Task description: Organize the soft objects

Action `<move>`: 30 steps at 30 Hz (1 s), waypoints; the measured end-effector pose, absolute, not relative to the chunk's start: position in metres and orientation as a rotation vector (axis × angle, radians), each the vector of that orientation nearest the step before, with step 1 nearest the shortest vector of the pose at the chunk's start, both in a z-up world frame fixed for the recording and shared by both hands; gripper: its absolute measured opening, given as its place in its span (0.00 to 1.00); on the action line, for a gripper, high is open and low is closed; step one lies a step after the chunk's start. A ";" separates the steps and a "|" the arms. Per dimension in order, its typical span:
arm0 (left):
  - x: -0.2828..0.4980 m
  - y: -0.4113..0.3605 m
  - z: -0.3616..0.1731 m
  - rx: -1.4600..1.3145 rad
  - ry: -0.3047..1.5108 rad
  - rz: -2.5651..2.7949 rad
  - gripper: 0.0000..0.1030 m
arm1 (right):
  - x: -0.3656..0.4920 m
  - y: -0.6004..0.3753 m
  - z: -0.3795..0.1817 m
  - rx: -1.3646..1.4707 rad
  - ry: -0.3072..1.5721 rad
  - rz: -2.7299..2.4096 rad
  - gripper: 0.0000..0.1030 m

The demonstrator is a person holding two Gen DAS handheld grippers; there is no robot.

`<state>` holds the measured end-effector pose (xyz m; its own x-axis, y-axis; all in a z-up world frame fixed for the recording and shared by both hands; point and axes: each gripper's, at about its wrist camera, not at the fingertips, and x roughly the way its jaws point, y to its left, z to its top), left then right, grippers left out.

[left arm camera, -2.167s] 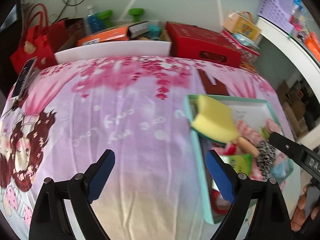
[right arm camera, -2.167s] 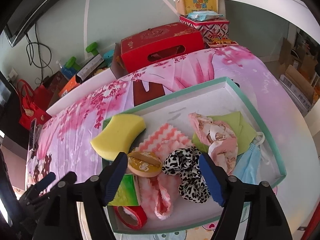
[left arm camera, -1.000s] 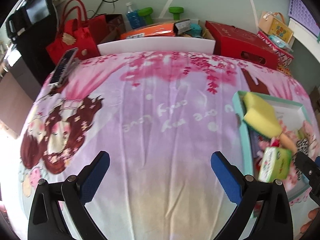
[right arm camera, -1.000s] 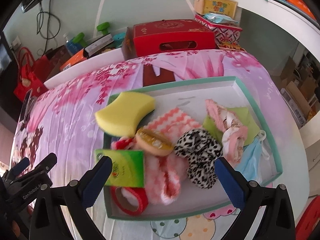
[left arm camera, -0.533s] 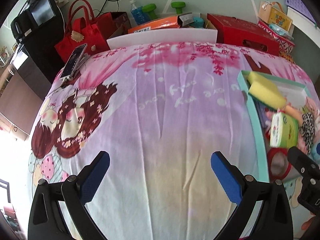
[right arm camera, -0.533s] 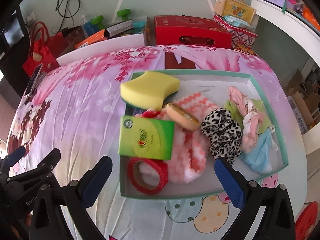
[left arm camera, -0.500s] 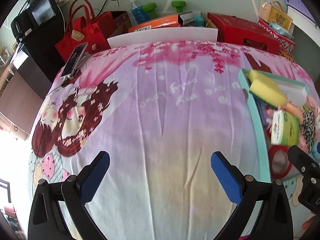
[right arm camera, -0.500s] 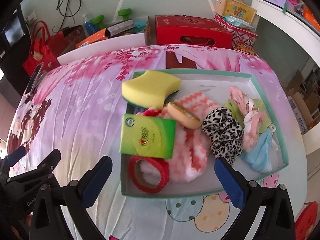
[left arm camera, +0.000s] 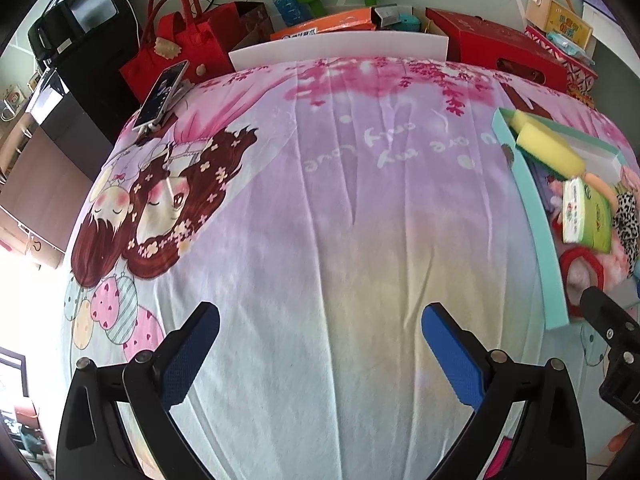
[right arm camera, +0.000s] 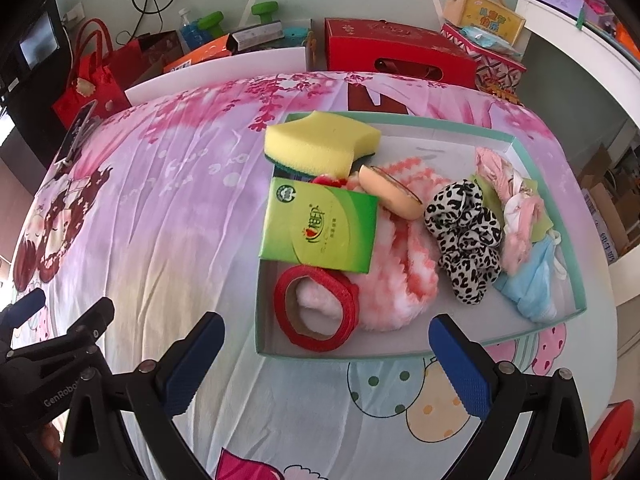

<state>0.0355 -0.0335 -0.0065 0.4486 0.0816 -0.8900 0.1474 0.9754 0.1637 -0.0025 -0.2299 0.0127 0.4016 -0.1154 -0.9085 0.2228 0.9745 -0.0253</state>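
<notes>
Looking along the left gripper (left arm camera: 320, 344) in the left wrist view, its blue-padded jaws stand wide apart over the pink-and-lilac cartoon bedsheet (left arm camera: 312, 208), holding nothing. At about three o'clock sits the shallow mint-green cardboard tray (left arm camera: 536, 236), seen edge-on, with the yellow foam sponge (left arm camera: 546, 152) at its far end and the green tissue packet (left arm camera: 586, 216) behind the near wall. The black tip of the right gripper (left arm camera: 612, 332) shows at four o'clock, just beside the tray's near corner. A phone on a stand (left arm camera: 162, 94) lies at ten o'clock, well apart from everything.

From the right wrist view, the right gripper's jaws are likewise spread and empty, hovering just short of the tray's near wall. Inside, the sponge lies at twelve o'clock, the tissue packet at centre, a red ribbon roll (right arm camera: 316, 308) at six o'clock of the packet, a fluffy pink-and-white cloth (right arm camera: 400, 276) underneath, a round tan powder puff (right arm camera: 390, 192), a leopard-print scrunchie (right arm camera: 466, 236), a pale pink scrunchie (right arm camera: 512, 200) and a light blue face mask (right arm camera: 532, 280) toward three o'clock.

By my judgement, all soft items visible already sit in the tray and the sheet outside is bare, so the gathering looks essentially done; only tidying the heaped pile may remain.
</notes>
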 end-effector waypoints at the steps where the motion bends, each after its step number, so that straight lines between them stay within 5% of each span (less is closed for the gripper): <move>1: 0.036 -0.033 -0.008 0.235 1.116 -0.038 0.98 | -0.003 -0.229 0.012 0.104 1.140 -0.215 1.00; 30: 0.046 -0.024 -0.017 0.228 1.164 -0.008 0.98 | -0.002 -0.239 0.008 0.105 1.151 -0.234 1.00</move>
